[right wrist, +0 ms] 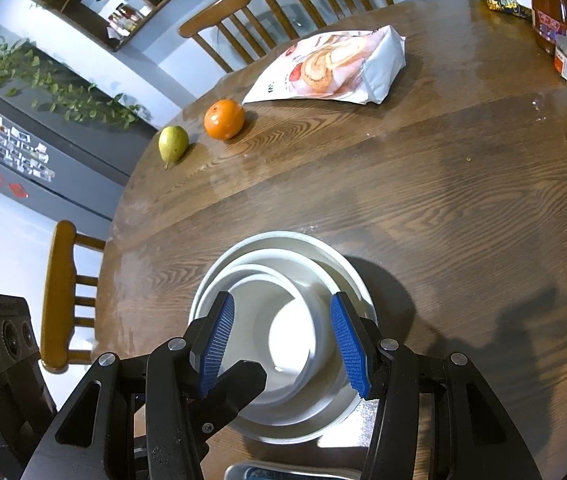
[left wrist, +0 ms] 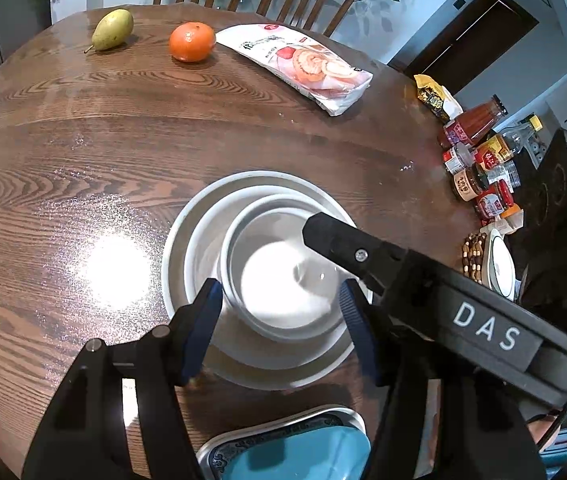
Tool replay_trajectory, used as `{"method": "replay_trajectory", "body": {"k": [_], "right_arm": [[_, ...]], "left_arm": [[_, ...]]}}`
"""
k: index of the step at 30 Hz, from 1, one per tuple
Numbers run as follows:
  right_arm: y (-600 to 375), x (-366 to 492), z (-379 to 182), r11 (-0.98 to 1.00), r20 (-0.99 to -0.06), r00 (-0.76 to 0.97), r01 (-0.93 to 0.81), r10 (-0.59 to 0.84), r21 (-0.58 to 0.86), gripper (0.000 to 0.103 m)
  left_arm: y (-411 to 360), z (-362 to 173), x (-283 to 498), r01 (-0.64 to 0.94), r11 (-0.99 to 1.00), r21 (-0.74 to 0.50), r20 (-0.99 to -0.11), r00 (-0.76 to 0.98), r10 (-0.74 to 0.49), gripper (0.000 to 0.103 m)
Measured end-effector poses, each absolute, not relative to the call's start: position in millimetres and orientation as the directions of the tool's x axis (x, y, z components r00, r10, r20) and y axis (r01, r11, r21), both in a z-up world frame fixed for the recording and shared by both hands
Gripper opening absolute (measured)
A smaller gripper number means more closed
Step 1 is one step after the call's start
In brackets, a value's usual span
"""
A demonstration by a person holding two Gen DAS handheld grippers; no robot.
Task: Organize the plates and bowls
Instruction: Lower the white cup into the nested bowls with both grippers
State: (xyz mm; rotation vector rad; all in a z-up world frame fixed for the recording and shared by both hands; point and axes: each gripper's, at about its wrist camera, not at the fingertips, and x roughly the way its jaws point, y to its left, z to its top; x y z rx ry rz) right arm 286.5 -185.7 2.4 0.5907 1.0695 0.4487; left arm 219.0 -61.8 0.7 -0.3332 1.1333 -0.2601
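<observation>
nested white bowls sit dead ahead of both grippers, mid-table.

the bowl stack (left wrist: 267,264) lies between the wide-open, empty jaws of the left gripper (left wrist: 279,320) and right gripper (right wrist: 289,340); the right's finger reaches over the inner bowl (right wrist: 279,320), so it looks nearer. bare table (left wrist: 83,140) lies left and beyond; jars (left wrist: 479,176) crowd the right; a tray (left wrist: 283,444) sits at the near edge.

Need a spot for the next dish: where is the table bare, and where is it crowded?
Bare wood lies between the nested white bowls and the pear, orange and snack bag, and left of the bowls. Crowded: the jars and bottles at the right edge, and the blue tray nearest you.
</observation>
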Motion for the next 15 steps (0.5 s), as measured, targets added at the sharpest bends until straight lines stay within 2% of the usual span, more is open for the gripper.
{"method": "replay_trajectory", "body": {"k": [15], "right_arm": [[-194,278,21,0.786,-0.667,0.474,-0.091,0.574,0.612,0.054]], "left_arm": [[-62,13,211,0.062,0.923,-0.379,-0.811,0.458,-0.364,0.069]]}}
